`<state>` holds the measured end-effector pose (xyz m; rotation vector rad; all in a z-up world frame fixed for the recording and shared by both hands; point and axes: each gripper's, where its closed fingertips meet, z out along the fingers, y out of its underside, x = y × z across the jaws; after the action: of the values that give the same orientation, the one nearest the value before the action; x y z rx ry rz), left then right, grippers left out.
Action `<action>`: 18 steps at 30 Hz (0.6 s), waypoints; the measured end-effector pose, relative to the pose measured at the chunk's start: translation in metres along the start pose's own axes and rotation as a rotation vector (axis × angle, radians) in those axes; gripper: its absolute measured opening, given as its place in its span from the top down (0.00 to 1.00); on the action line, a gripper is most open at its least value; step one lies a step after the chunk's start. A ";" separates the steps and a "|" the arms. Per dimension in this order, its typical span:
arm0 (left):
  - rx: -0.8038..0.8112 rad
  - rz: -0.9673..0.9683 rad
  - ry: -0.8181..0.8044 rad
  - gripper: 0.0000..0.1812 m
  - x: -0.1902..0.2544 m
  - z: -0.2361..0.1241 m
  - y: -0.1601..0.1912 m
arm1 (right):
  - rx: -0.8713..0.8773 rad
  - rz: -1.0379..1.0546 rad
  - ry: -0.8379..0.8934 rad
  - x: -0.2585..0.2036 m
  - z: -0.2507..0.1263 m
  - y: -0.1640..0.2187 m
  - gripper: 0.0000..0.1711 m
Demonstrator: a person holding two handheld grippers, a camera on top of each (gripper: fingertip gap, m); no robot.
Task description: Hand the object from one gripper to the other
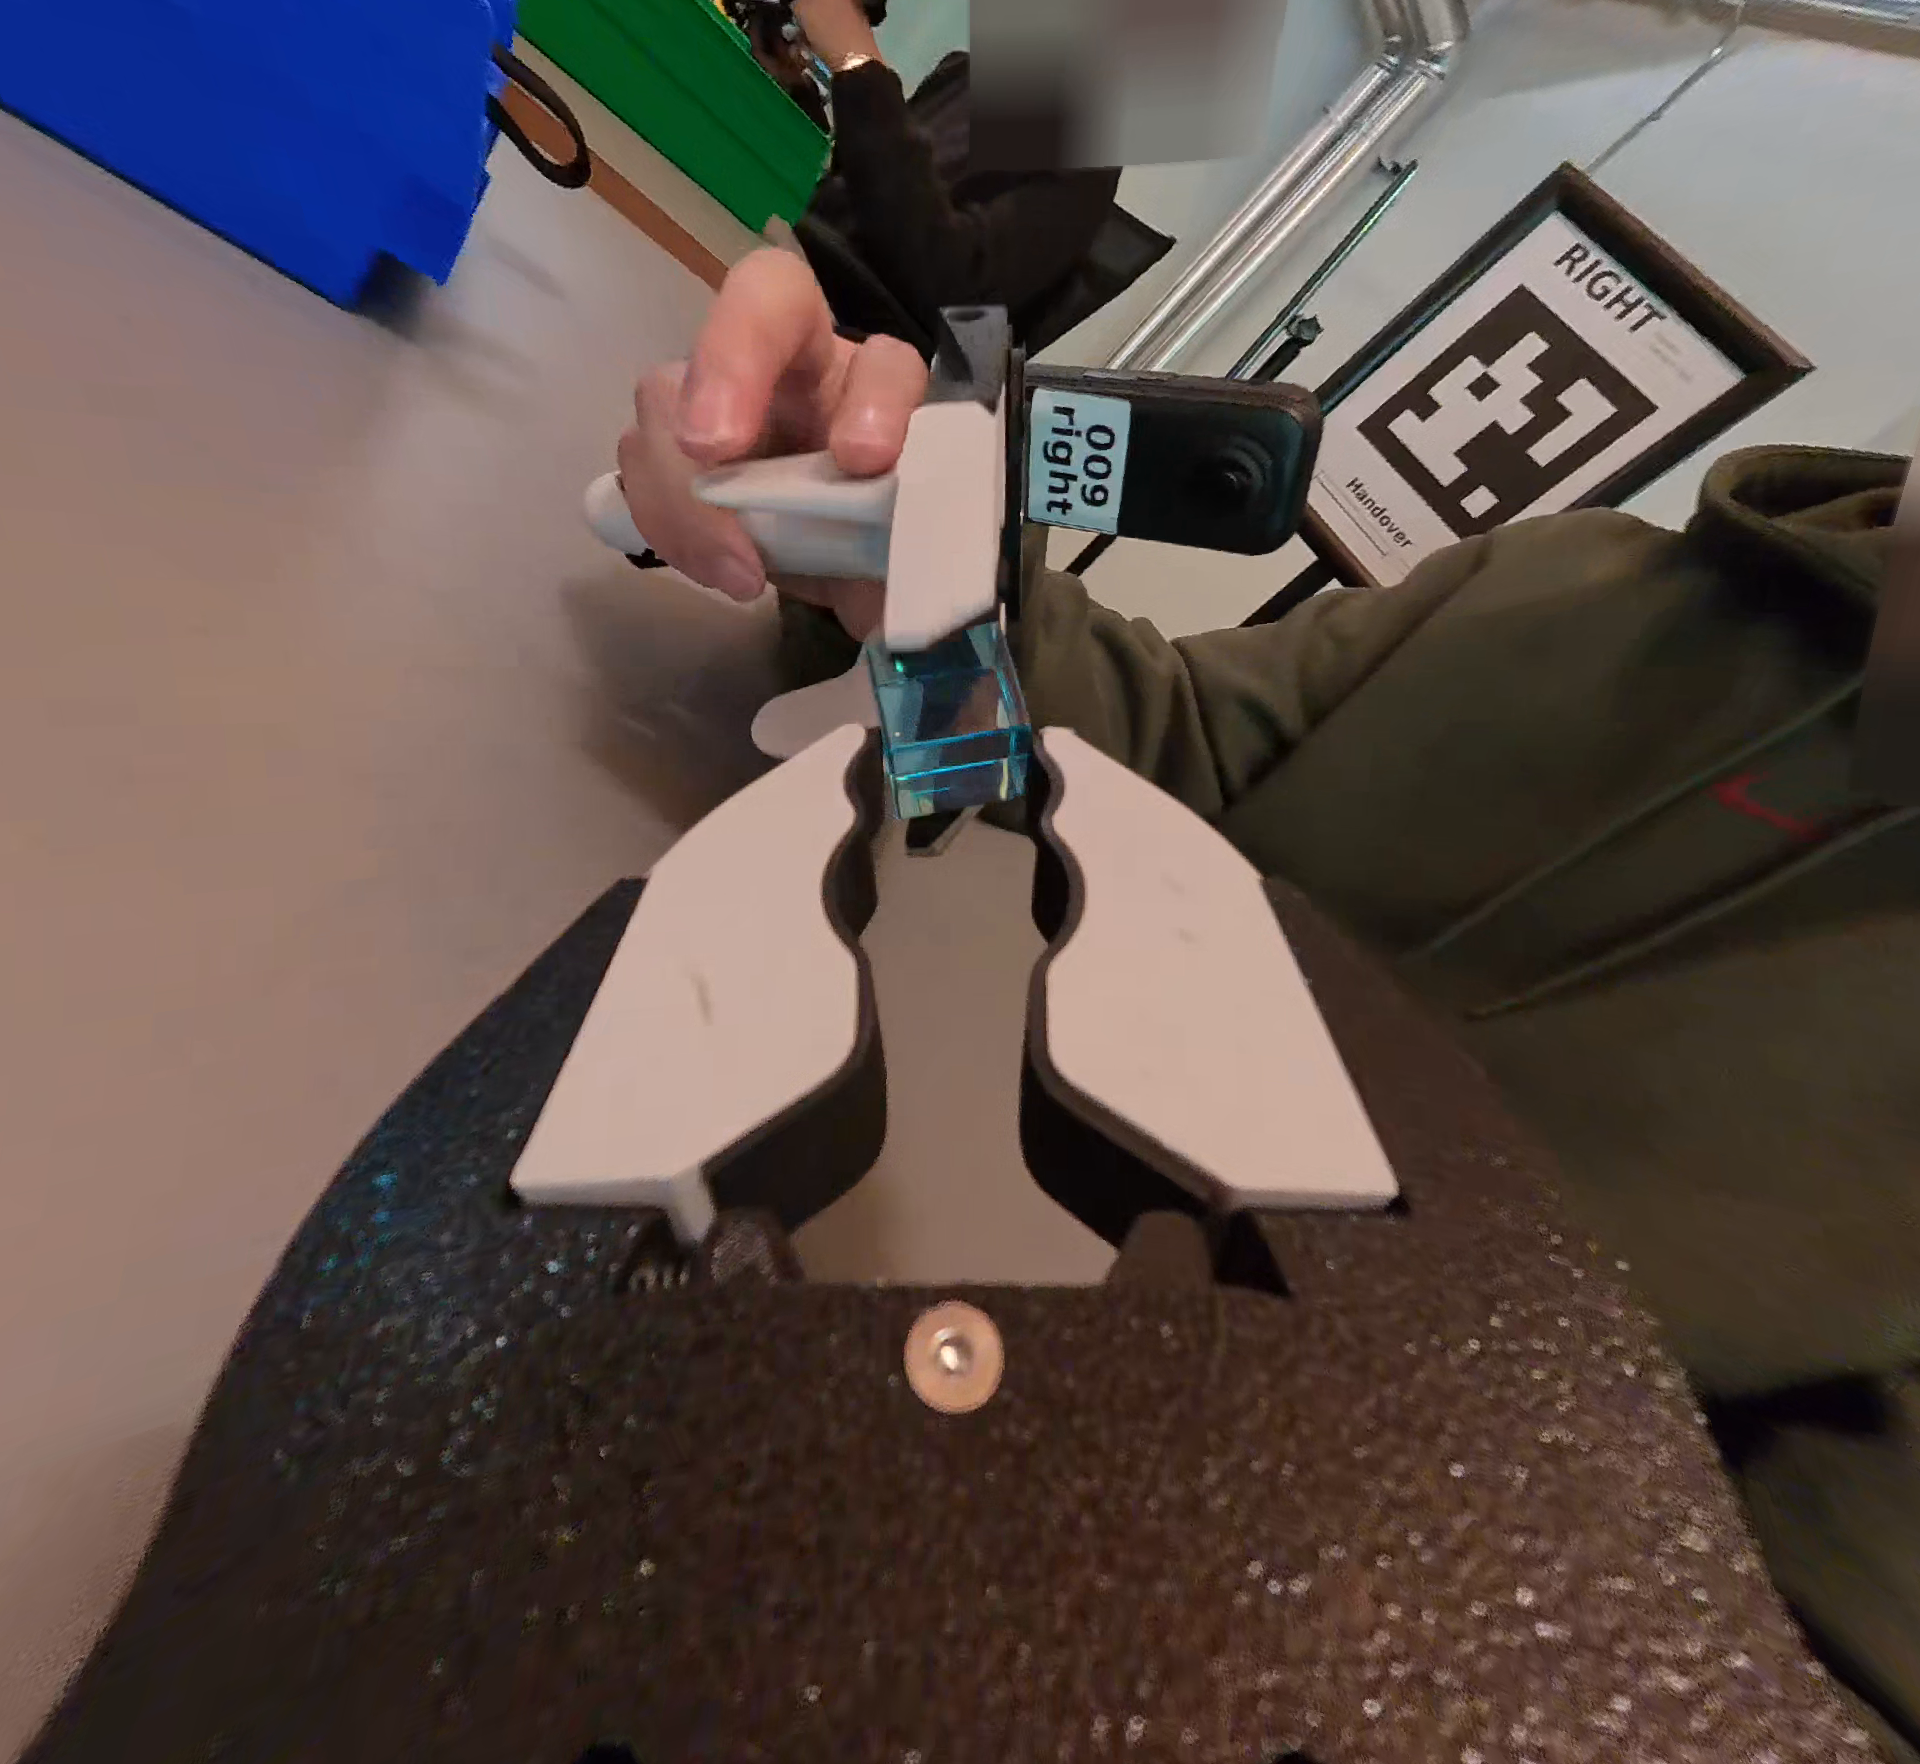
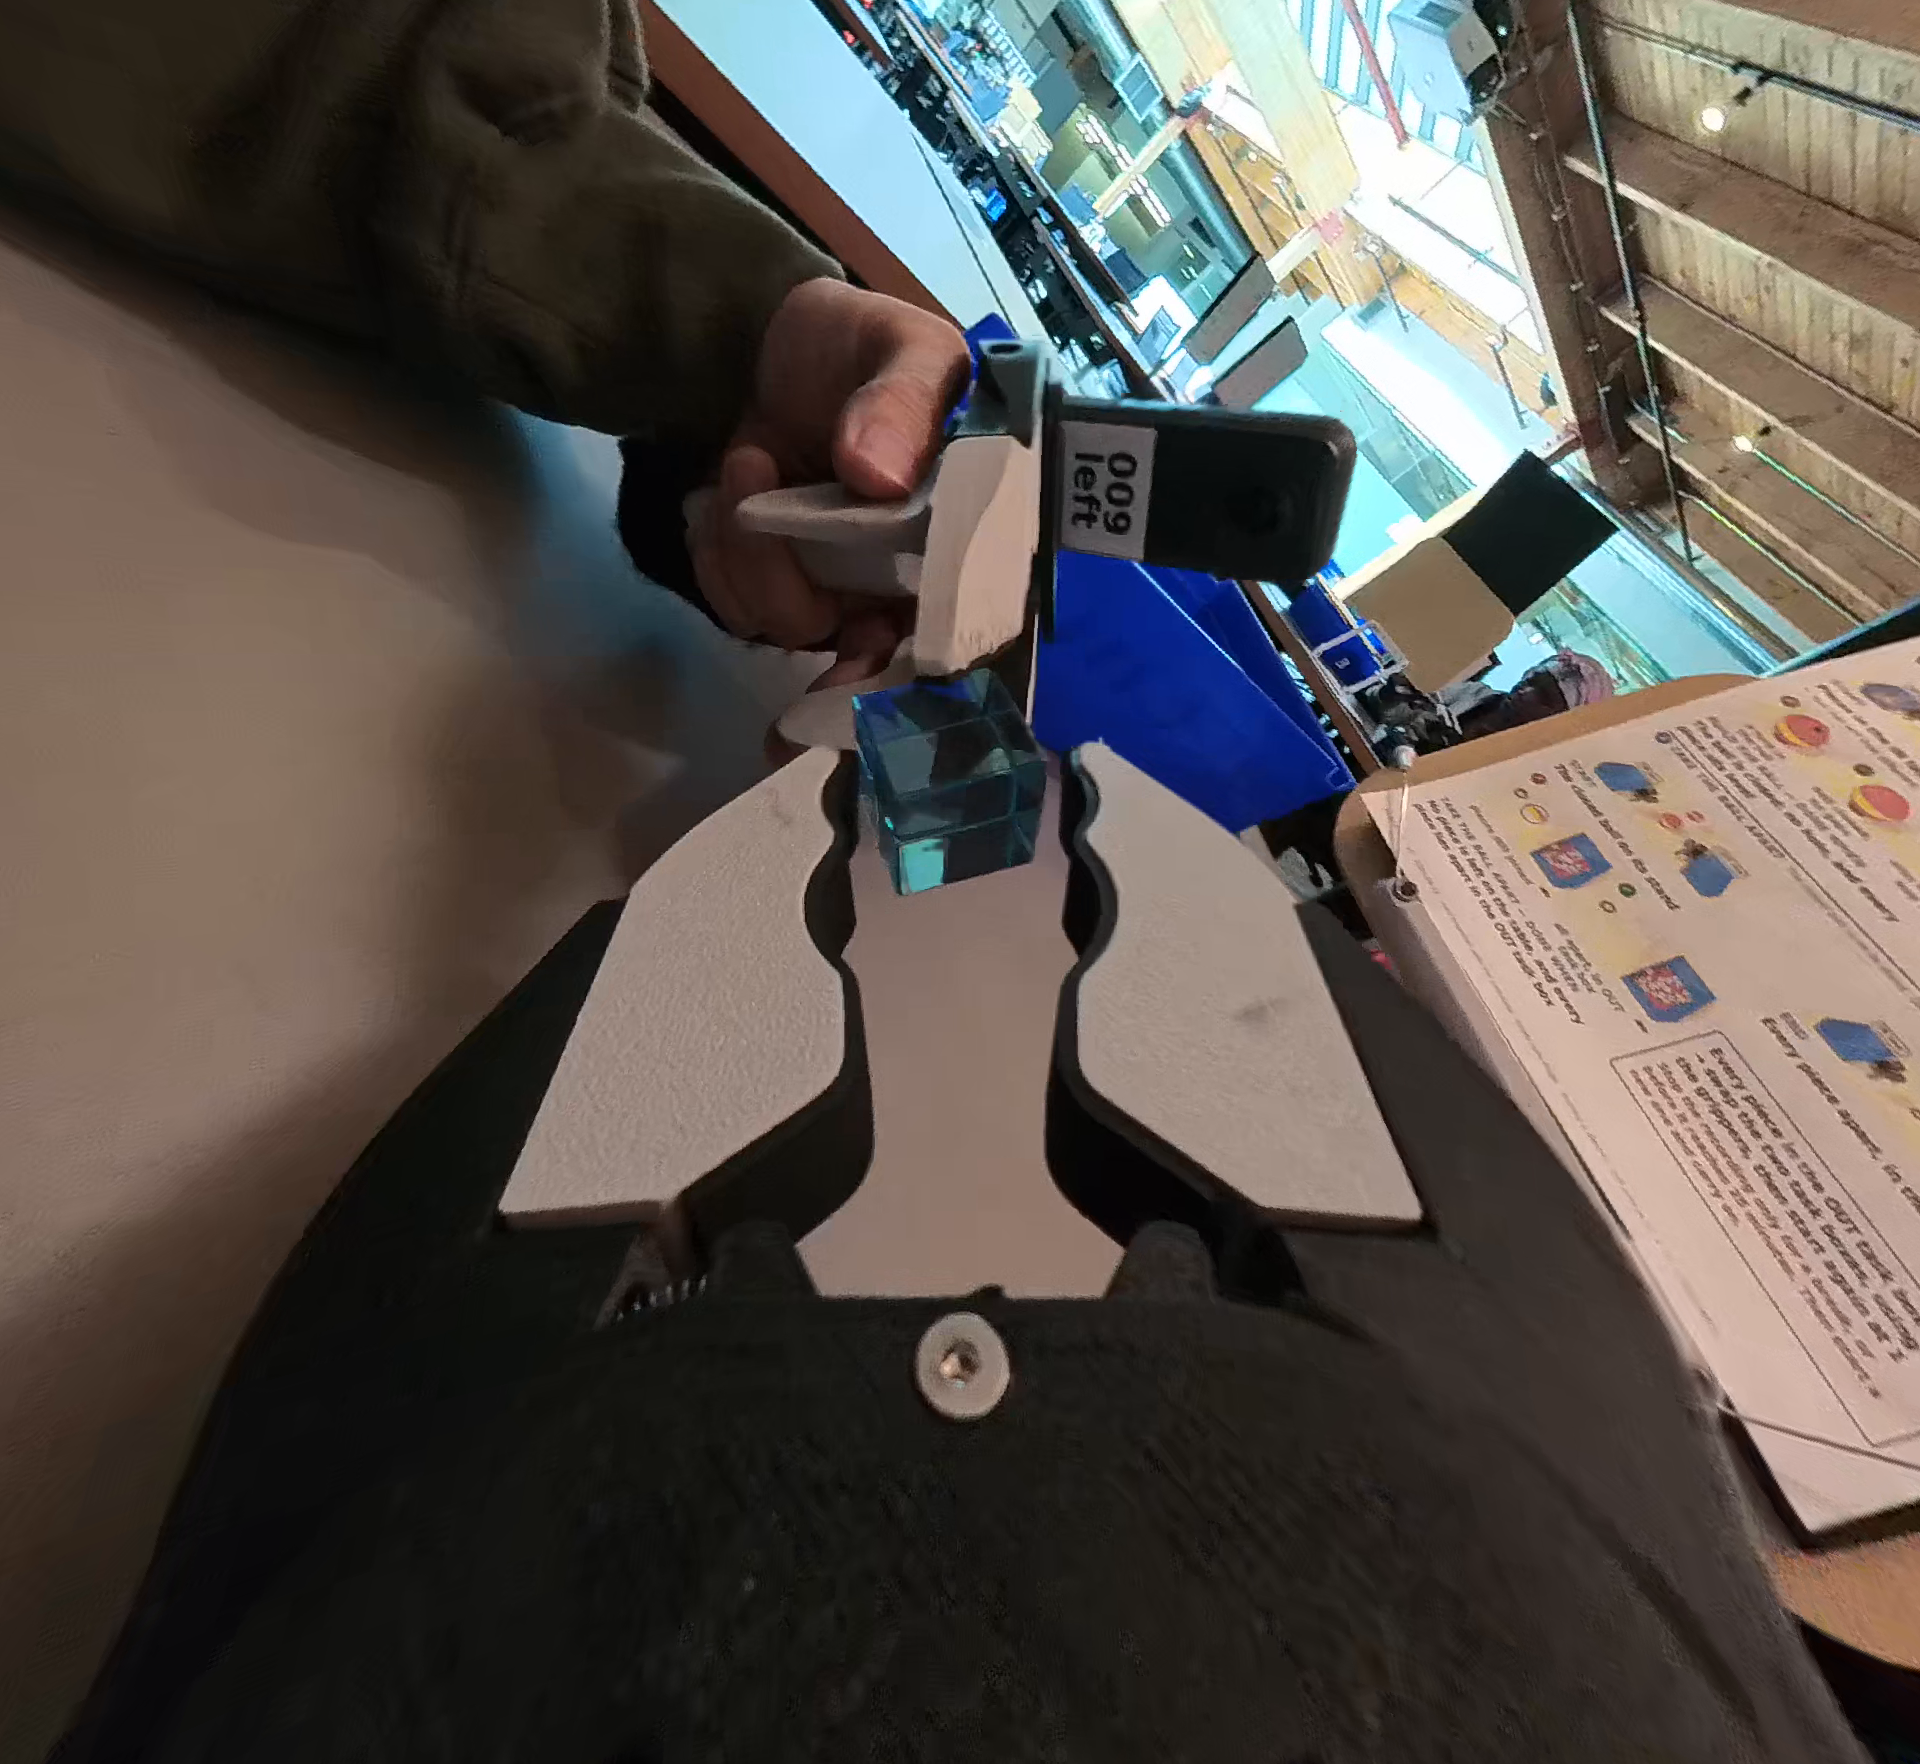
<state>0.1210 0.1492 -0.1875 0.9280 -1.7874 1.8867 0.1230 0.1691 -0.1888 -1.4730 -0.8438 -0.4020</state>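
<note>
The pale, smooth table fills the background, with a glossy blue plastic bin and a green one at its far edge. An olive fabric sleeve reaches in from the side. In the right wrist view, a printed sheet lies on a board nearby.

The two tools meet tip to tip above the table, turned crosswise to each other. Each has a rough, speckled black body and flat, off-white fingers with wavy inner edges.

The left tool brackets the object with only thin dark slivers at either side. Whether it is pinching cannot be told from these views. The right tool stands open around the same object, with a clear gap on one side.

The object is a small cube of clear, blue-tinted plastic or glass, with hard faces and sharp, bright edges. It is held off the table, between both pairs of fingertips.

This appears to be the handover itself, with both tools at the cube and the grip passing between them. Which tool bears the weight is uncertain. The next move likely calls for the receiving tool to close squarely on two opposite flat faces before the other lets go. The slick faces could slide if the pinch lands near an edge.
</note>
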 end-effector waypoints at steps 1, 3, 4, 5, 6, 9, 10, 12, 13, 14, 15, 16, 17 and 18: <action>0.010 -0.009 0.007 0.86 0.000 -0.001 -0.001 | 0.002 0.006 -0.003 -0.001 0.001 -0.001 0.81; 0.022 -0.016 0.009 0.86 -0.002 -0.003 -0.002 | -0.015 0.023 -0.006 0.000 0.002 0.001 0.81; 0.044 -0.011 -0.010 0.86 -0.005 -0.003 -0.005 | -0.038 0.028 0.016 0.004 0.002 0.005 0.81; 0.085 0.002 -0.046 0.86 -0.010 -0.004 -0.011 | -0.076 0.029 0.063 0.010 0.002 0.011 0.82; 0.137 0.019 -0.105 0.86 -0.017 -0.006 -0.018 | -0.126 0.038 0.115 0.018 0.002 0.018 0.82; 0.255 0.119 -0.321 0.83 -0.037 -0.017 -0.037 | -0.279 0.017 0.257 0.038 -0.005 0.042 0.82; 0.267 0.153 -0.382 0.82 -0.040 -0.018 -0.040 | -0.336 -0.007 0.305 0.045 -0.009 0.050 0.82; 0.255 0.198 -0.540 0.82 -0.051 -0.020 -0.045 | -0.456 -0.097 0.347 0.052 -0.015 0.065 0.82; 0.244 0.190 -0.636 0.81 -0.060 -0.021 -0.045 | -0.508 -0.149 0.355 0.054 -0.017 0.070 0.82; 0.237 0.177 -0.720 0.79 -0.067 -0.022 -0.046 | -0.553 -0.198 0.365 0.055 -0.019 0.075 0.82; 0.231 0.168 -0.770 0.76 -0.072 -0.019 -0.045 | -0.589 -0.239 0.370 0.056 -0.019 0.078 0.82; 0.216 0.165 -0.793 0.76 -0.073 -0.013 -0.043 | -0.617 -0.275 0.372 0.056 -0.018 0.079 0.82; 0.200 0.167 -0.802 0.76 -0.074 -0.007 -0.041 | -0.640 -0.307 0.374 0.056 -0.017 0.080 0.82; 0.183 0.171 -0.811 0.76 -0.075 -0.001 -0.038 | -0.658 -0.337 0.374 0.056 -0.016 0.080 0.82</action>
<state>0.1999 0.1671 -0.2107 1.8597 -2.1849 1.9470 0.2208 0.1760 -0.2037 -1.7660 -0.6809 -1.2603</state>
